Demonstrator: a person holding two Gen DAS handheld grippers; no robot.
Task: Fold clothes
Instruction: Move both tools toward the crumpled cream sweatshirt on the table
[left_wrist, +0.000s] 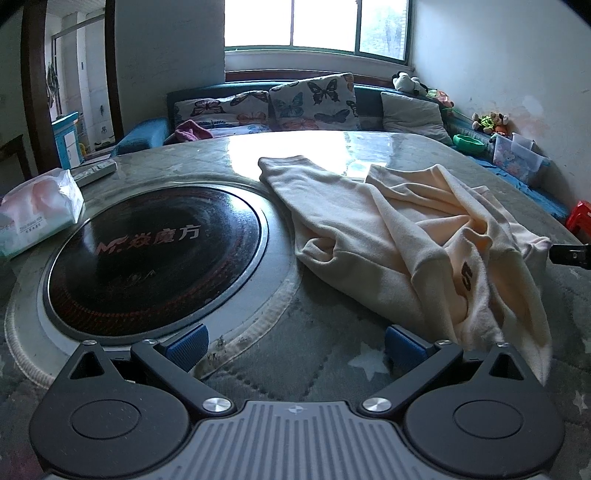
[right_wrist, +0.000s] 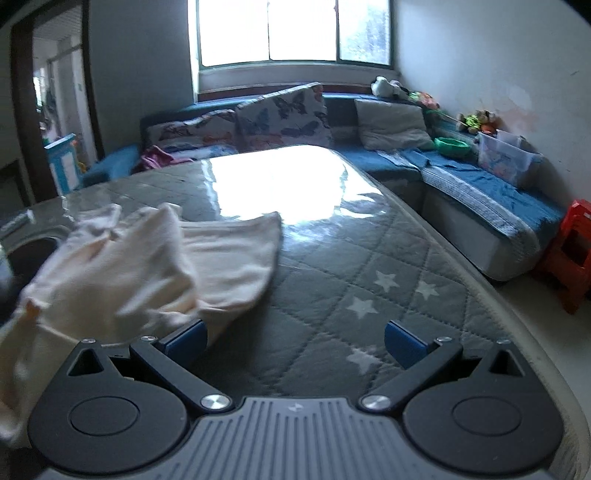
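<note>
A cream garment (left_wrist: 399, 236) with a dark print lies crumpled on the grey quilted table cover (left_wrist: 314, 369), to the right of the round black hotplate. My left gripper (left_wrist: 295, 349) is open and empty, low over the cover, with the garment's near edge beside its right finger. In the right wrist view the garment (right_wrist: 147, 266) lies ahead on the left, bunched up. My right gripper (right_wrist: 295, 343) is open and empty over the star-patterned cover (right_wrist: 369, 277), its left finger next to the garment's edge.
A round black hotplate (left_wrist: 155, 254) is set into the table. A tissue pack (left_wrist: 37, 214) and a remote (left_wrist: 94, 171) lie at the left. A blue sofa (right_wrist: 461, 184) with cushions, toys and a plastic box wraps the far side. A red stool (right_wrist: 569, 251) stands at the right.
</note>
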